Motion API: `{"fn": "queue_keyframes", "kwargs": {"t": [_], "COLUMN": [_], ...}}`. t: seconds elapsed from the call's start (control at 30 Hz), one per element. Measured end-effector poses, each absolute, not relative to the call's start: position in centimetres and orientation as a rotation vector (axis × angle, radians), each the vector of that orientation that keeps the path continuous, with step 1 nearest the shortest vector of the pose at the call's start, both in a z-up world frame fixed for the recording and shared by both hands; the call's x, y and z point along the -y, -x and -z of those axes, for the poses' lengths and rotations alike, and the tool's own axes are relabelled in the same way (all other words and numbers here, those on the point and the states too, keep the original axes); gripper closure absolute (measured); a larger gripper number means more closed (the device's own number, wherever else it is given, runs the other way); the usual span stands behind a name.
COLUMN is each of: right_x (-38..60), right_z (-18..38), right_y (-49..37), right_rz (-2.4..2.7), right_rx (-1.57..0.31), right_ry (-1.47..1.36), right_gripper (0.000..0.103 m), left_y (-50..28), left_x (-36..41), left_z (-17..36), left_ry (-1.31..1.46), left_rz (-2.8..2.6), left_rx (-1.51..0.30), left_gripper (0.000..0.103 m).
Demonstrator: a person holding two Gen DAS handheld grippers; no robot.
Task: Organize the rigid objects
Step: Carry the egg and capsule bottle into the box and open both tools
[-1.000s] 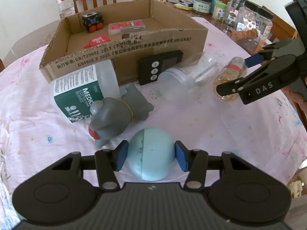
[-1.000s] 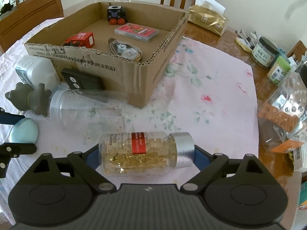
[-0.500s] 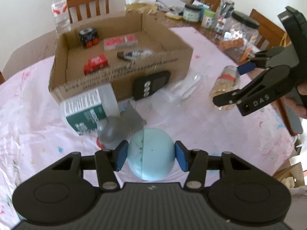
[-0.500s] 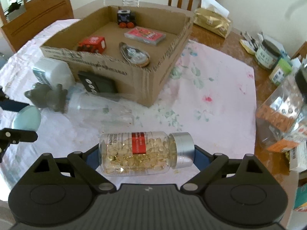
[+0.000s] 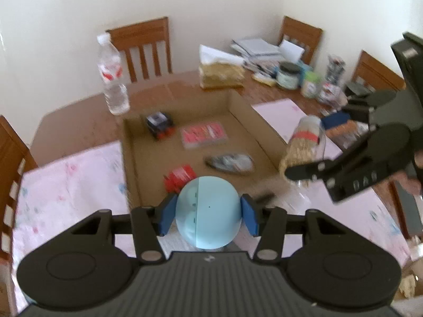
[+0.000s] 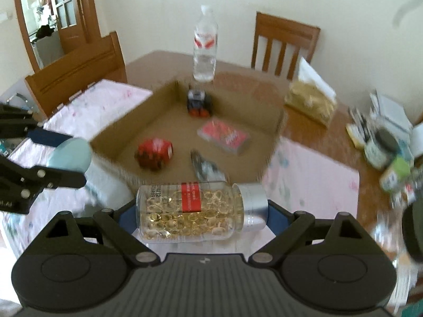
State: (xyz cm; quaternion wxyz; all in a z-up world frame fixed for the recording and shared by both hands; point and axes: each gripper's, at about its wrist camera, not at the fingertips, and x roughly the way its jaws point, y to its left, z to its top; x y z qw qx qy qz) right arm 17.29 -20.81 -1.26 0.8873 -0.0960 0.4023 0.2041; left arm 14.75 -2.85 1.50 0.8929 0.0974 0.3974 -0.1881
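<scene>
Resting inside one cardboard box [image 5: 267, 132]: four items; one water bottle [image 5: 112, 79] behind.

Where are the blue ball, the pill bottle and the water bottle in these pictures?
blue ball [image 5: 208, 211]: left wrist view, middle of its front.
pill bottle [image 6: 190, 211]: right wrist view, clear body beside the red label.
water bottle [image 6: 205, 50]: right wrist view, middle of the bottle.

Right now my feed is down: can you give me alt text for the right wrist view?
The right gripper holds a clear bottle of golden capsules sideways, silver cap to the right, above an open cardboard box. Inside are a red toy, a pink pack and a small black car; at left, the left gripper holds a pale blue ball.
</scene>
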Motion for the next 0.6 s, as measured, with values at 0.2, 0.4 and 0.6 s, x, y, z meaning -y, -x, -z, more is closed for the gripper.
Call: {"fn": "queue_keyframes", "kwargs": {"t": [0.2,0.4,0.6], "right_x": [18.2,16.9,17.5], "right_z": [2.2,3.0,2.1], "right_y": [-20.9,-21.7,-20.9], "right_rz": [-0.425,-0.419,-0.397], "right_rx": [-0.861,-0.875,-0.852], "right_ry": [0.177,0.151,0.131], "right_gripper": [0.007,0.000,0.000], "left_y": [-20.4,-25.5,-28.7], "left_x": [1.8,1.3,1.0], "left_z": [-0.8,1.8,3.3], "left_ry": [-0.203,-0.209,-0.169], "left_rz": [0.338,0.301,0.278], "left_rx": [-0.814,-0.871,-0.888], "left_gripper": [0.051,0.051,0.045]}}
